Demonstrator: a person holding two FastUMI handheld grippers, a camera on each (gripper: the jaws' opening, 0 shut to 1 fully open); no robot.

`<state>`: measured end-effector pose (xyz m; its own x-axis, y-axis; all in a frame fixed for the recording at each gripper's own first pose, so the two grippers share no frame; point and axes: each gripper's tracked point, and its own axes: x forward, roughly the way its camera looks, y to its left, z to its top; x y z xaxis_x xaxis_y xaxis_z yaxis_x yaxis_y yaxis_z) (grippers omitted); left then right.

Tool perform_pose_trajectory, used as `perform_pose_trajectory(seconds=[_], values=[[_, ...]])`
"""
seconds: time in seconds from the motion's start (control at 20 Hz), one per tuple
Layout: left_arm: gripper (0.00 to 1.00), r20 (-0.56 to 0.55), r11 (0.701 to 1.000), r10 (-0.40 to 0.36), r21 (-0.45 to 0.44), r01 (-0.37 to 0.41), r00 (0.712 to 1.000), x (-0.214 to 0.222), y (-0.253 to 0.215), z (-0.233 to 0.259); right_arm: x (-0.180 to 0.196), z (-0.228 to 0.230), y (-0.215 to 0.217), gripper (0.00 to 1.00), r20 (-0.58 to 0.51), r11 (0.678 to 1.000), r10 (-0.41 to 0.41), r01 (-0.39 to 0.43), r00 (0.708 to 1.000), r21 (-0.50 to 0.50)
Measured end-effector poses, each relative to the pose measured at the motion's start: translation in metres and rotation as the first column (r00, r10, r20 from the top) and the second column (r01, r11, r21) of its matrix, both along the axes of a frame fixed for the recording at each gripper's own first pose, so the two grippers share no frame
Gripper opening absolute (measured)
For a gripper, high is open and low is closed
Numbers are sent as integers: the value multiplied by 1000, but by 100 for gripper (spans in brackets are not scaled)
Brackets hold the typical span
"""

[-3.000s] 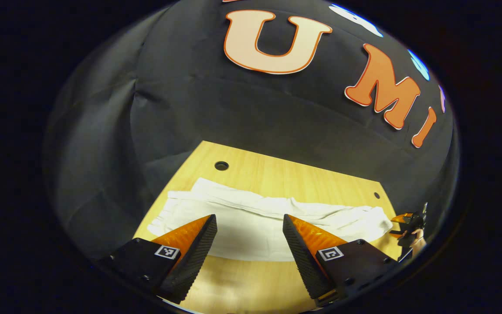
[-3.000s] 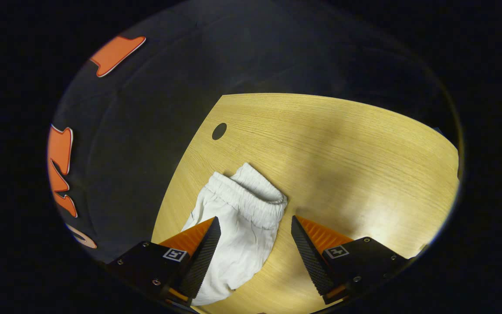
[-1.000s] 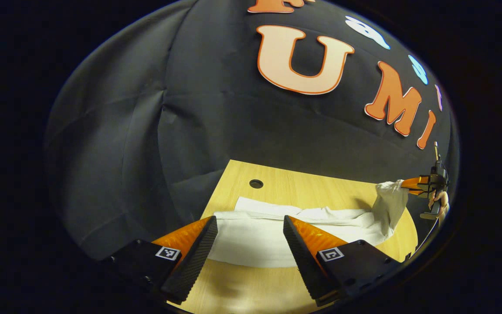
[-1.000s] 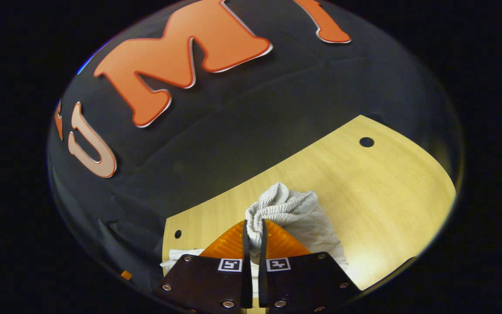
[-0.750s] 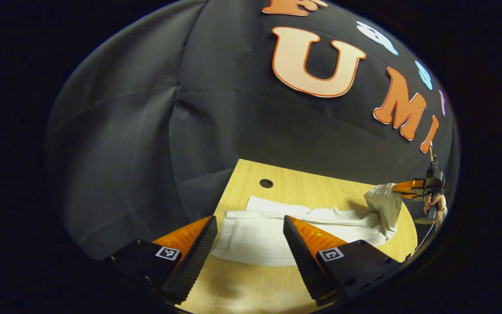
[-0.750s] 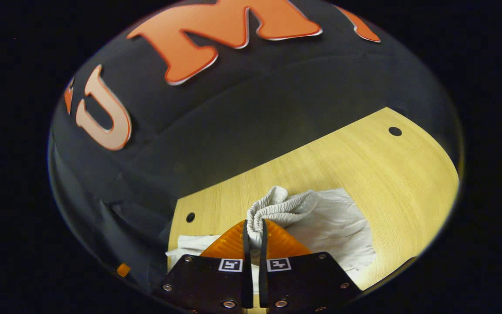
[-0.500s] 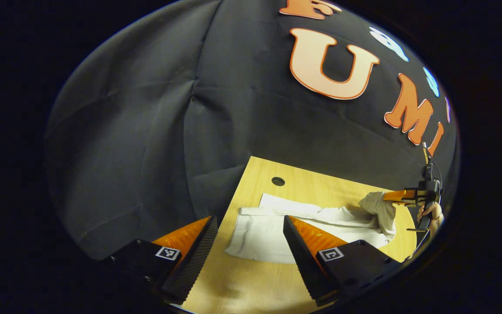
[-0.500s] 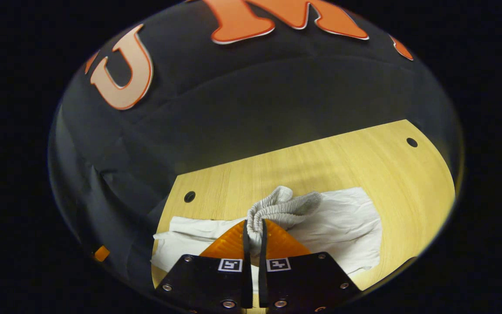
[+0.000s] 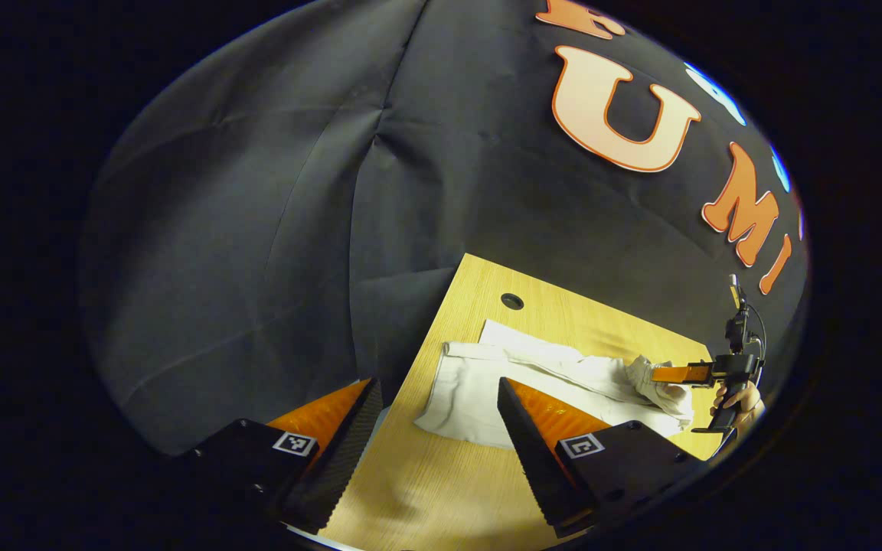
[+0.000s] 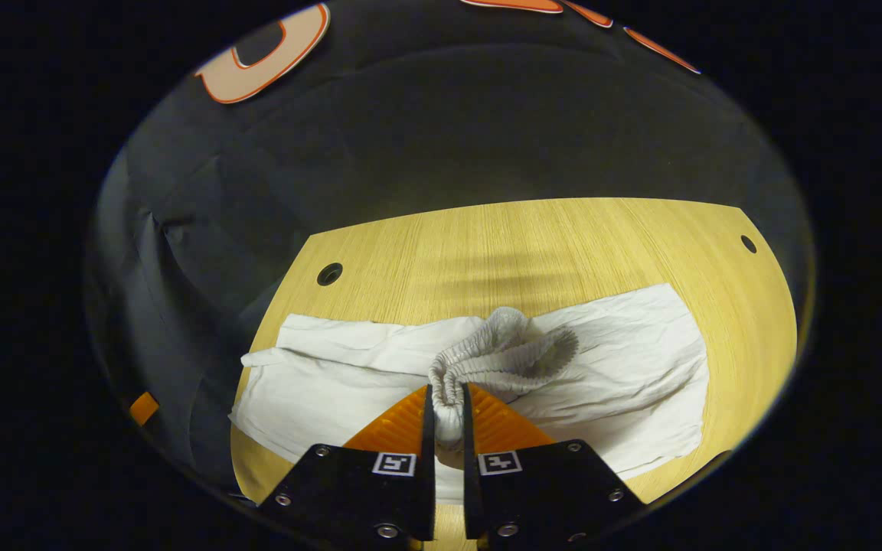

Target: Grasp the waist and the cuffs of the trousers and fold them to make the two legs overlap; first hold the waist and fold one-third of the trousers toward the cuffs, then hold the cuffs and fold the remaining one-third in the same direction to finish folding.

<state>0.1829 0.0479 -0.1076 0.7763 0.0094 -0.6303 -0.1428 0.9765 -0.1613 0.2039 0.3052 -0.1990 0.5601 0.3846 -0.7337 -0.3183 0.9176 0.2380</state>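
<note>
Pinching the elastic waistband (image 10: 498,353) between both fingers, your right gripper (image 10: 447,417) holds the bunched waist lifted above the white trousers (image 10: 334,383), which lie spread across the wooden table (image 10: 533,245). From the right gripper view, the legs run flat to either side of the raised waistband, cuffs (image 10: 257,383) toward the table's left edge near a round hole (image 10: 329,273).

Seen from the left gripper view, your right gripper (image 9: 667,373) points level over the far end of the trousers (image 9: 487,375), with your hand (image 9: 739,402) wrapped around its handle below and the waist cloth (image 9: 651,383) hanging from its fingers. Your left gripper (image 9: 439,428) hovers above the near table edge (image 9: 426,490) with its fingers spread wide, gripping nothing; the cuff end (image 9: 441,398) lies just beyond and between the fingertips. A table hole (image 9: 511,301) sits beyond the trousers, near the booth's dark cloth wall (image 9: 257,229).
</note>
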Motion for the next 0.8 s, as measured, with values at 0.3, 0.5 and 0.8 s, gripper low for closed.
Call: perform_pose_trajectory(seconds=[0.3, 0.5, 0.8], values=[[100, -21, 998, 19, -54, -20, 1000, -6, -6, -4, -4, -25, -13, 65, 2, 996, 82, -82, 997, -41], [96, -55, 991, 41, -121, -48, 998, -11, -21, -22, -9, -23, -27, 98, 5, 994, 88, -87, 996, -64], [100, -166, 888, 122, -422, -182, 979, -17, -48, -55, -18, -24, -47, 99, -1, 993, 104, -104, 995, -63]])
